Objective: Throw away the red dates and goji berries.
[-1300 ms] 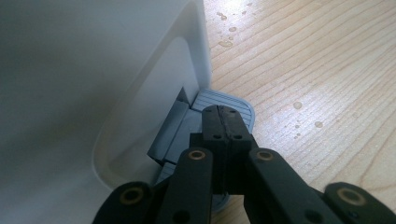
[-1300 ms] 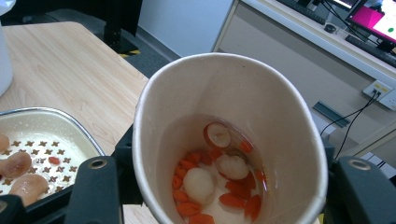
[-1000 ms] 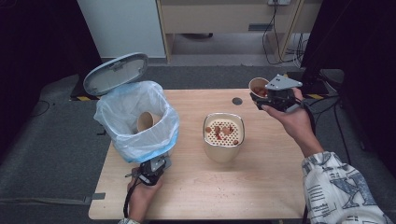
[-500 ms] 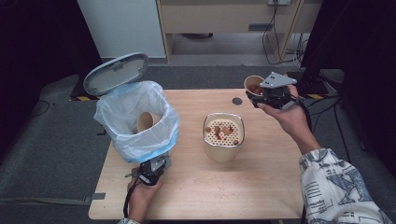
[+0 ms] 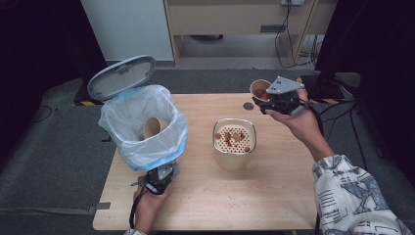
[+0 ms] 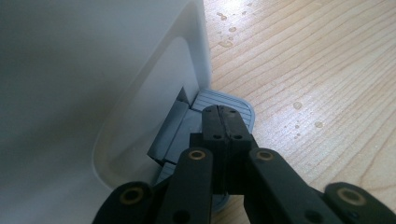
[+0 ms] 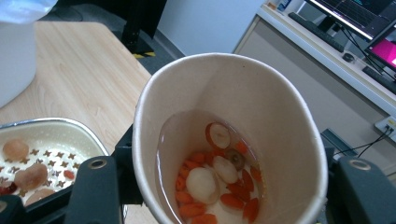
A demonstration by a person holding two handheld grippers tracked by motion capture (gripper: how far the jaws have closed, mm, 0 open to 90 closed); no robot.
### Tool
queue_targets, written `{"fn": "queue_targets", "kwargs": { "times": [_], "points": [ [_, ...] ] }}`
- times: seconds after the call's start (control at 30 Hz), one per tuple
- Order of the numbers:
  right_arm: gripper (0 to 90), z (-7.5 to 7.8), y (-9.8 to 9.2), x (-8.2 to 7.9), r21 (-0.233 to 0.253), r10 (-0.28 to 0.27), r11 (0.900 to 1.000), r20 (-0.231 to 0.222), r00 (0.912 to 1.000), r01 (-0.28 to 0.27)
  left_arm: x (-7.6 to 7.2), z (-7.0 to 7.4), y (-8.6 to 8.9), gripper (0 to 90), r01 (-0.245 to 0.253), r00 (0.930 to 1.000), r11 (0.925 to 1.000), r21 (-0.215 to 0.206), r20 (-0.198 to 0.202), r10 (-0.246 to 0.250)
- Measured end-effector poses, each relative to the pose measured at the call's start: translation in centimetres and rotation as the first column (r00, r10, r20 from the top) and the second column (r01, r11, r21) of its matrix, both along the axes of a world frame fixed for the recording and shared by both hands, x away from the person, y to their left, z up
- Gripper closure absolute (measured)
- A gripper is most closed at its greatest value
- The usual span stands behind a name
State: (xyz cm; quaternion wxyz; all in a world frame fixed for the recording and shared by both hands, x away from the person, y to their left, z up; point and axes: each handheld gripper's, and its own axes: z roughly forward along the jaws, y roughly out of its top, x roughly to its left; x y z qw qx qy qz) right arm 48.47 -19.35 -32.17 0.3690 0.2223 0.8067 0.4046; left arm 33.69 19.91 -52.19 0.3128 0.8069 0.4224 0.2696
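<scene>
Right tool [image 5: 266,99] has drifted left toward the strainer bowl [image 5: 234,143], clamped on the paper cup [image 5: 259,89], held above the desk's [image 5: 274,196] far right. Left tool [image 6: 223,122], jaws together, presses the bin pedal [image 6: 233,103], lid open. Best bring the cup over the strainer, then tip slowly so solids land inside. Cup axis near upright, mouth tilted slightly leftward.

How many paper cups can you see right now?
2: one brown paper cup lies inside the bag-lined white bin; one holding liquid and food pieces is gripped by the right gripper. Others may be hidden.
</scene>
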Motion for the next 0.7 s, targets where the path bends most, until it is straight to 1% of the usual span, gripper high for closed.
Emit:
{"fn": "queue_targets", "kwargs": {
  "times": [0.13,0.17,0.2,0.27,0.4,0.5,0.6,0.63,0.67,0.7],
  "points": [
    [37.1,0.0,0.2,0.0,-0.004,0.006,1.0,0.006,1.0,-0.006,0.0,0.0,0.0,89.2,0.0,1.0,1.0,0.001,0.0,0.0],
    [37.0,0.0,0.3,-0.1,-0.004,0.011,1.0,0.008,0.9999,-0.011,0.0,0.0,0.0,89.2,0.0,1.0,1.0,0.0,0.0,0.0],
    [37.1,0.0,0.6,-0.3,-0.008,0.03,1.0,0.011,0.9995,-0.03,0.0,0.0,0.0,89.2,0.0,1.0,1.0,0.0,0.0,0.0],
    [37.0,0.0,0.6,-0.4,-0.009,0.039,0.999,0.012,0.9992,-0.039,0.0,0.0,0.0,89.2,-0.001,1.0,1.0,0.0,0.0,0.001],
    [37.0,0.1,0.6,-0.5,-0.005,0.034,0.999,0.014,0.9993,-0.034,0.0,0.0,0.0,89.2,0.0,1.0,1.0,0.001,0.0,0.0],
    [37.0,0.2,0.9,-0.8,-0.016,0.053,0.998,0.022,0.9983,-0.053,0.0,0.0,0.0,89.2,-0.001,1.0,1.0,0.0,0.0,0.001],
    [37.0,0.4,0.9,-1.0,-0.017,0.057,0.998,0.029,0.998,-0.056,0.0,0.0,0.0,89.2,-0.001,1.0,1.0,0.0,0.0,0.001],
    [37.0,0.4,0.9,-1.0,-0.02,0.057,0.998,0.033,0.9978,-0.056,0.0,0.0,0.0,89.2,-0.001,1.0,1.0,0.0,0.0,0.001],
    [37.0,0.5,1.1,-1.2,-0.038,0.052,0.998,0.044,0.9977,-0.05,0.0,0.0,0.0,89.2,-0.001,1.0,1.0,0.0,0.0,0.001],
    [37.0,0.5,1.1,-1.2,-0.038,0.052,0.998,0.044,0.9977,-0.05,0.0,0.0,0.0,89.2,-0.001,1.0,1.0,0.0,0.0,0.001]
  ]
}}
